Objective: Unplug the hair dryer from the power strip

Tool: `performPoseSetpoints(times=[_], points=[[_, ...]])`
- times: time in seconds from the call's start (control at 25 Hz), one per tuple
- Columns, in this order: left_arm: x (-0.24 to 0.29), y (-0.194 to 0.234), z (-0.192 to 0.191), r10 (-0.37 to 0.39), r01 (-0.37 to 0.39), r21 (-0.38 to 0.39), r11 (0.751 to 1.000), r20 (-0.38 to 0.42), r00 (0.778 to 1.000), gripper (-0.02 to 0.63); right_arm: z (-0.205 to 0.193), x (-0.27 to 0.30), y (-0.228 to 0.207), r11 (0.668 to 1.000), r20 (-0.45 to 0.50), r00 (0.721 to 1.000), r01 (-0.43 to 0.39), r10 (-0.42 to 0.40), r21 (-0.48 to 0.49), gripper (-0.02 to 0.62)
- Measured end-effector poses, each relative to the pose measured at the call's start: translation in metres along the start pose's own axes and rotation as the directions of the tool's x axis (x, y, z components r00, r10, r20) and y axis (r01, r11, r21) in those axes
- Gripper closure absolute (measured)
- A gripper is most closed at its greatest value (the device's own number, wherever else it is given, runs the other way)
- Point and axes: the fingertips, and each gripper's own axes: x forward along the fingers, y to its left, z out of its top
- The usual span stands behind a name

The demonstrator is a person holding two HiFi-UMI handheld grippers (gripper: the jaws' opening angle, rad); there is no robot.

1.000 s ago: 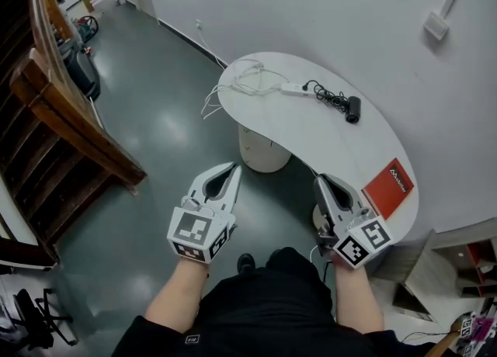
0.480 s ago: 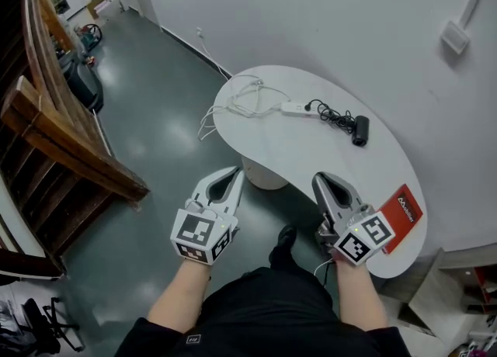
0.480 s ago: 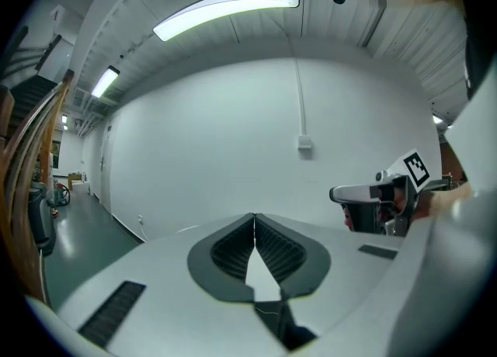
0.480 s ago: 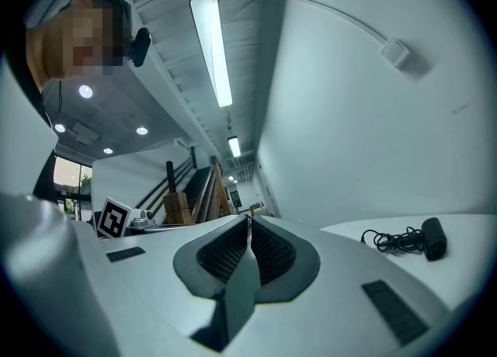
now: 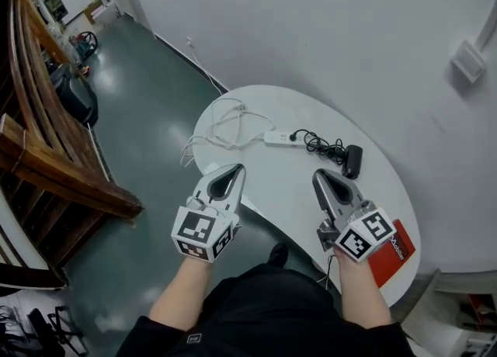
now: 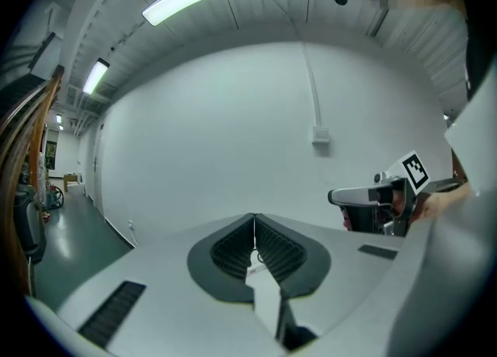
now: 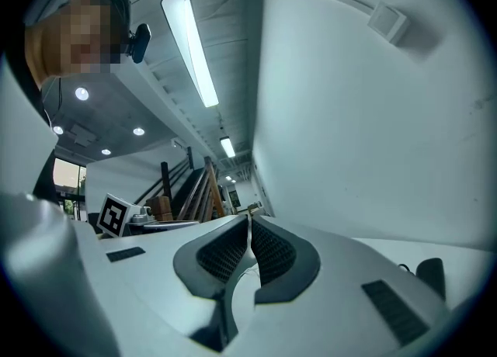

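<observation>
A white power strip (image 5: 278,138) lies on the round-ended white table (image 5: 272,185). A black plug sits in it, and a coiled black cord (image 5: 322,145) runs to the small black hair dryer (image 5: 352,161). My left gripper (image 5: 238,168) is shut and empty, over the table's near left edge, short of the strip. My right gripper (image 5: 317,174) is also shut and empty, just short of the dryer. In the left gripper view the jaws (image 6: 254,220) meet, with the right gripper (image 6: 371,196) beside them. In the right gripper view the jaws (image 7: 249,220) are pressed together too.
Loops of white cable (image 5: 225,125) trail off the table's far left end. A red book (image 5: 393,252) lies at the table's near right end. A wooden stair railing (image 5: 46,146) stands to the left over a dark green floor. A white wall with a box (image 5: 469,60) runs behind the table.
The table has drawn much closer in the head view. Both grippers, formerly over the floor, now reach over the table's near edge. Their jaws stayed shut.
</observation>
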Motion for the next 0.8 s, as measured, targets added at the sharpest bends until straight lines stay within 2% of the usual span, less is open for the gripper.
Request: performPoseSetpoints(times=[0.24, 0.44, 0.8], points=[[0.060, 0.001, 0.007, -0.011, 0.011, 0.000, 1.000, -0.010, 1.000, 0.592, 0.000, 0.008, -0.052, 1.000, -0.032, 0.999, 0.019, -0.018, 0.018, 0.557], [0.092, 0.006, 0.000, -0.041, 0.042, 0.006, 0.999, -0.042, 0.998, 0.592, -0.007, 0.013, -0.079, 0.997, -0.047, 0.997, 0.061, -0.059, 0.043, 0.557], [0.142, 0.044, -0.007, -0.155, 0.156, 0.007, 0.988, -0.063, 0.986, 0.592, -0.020, 0.058, -0.105, 0.984, -0.068, 0.984, 0.169, -0.165, 0.058, 0.557]])
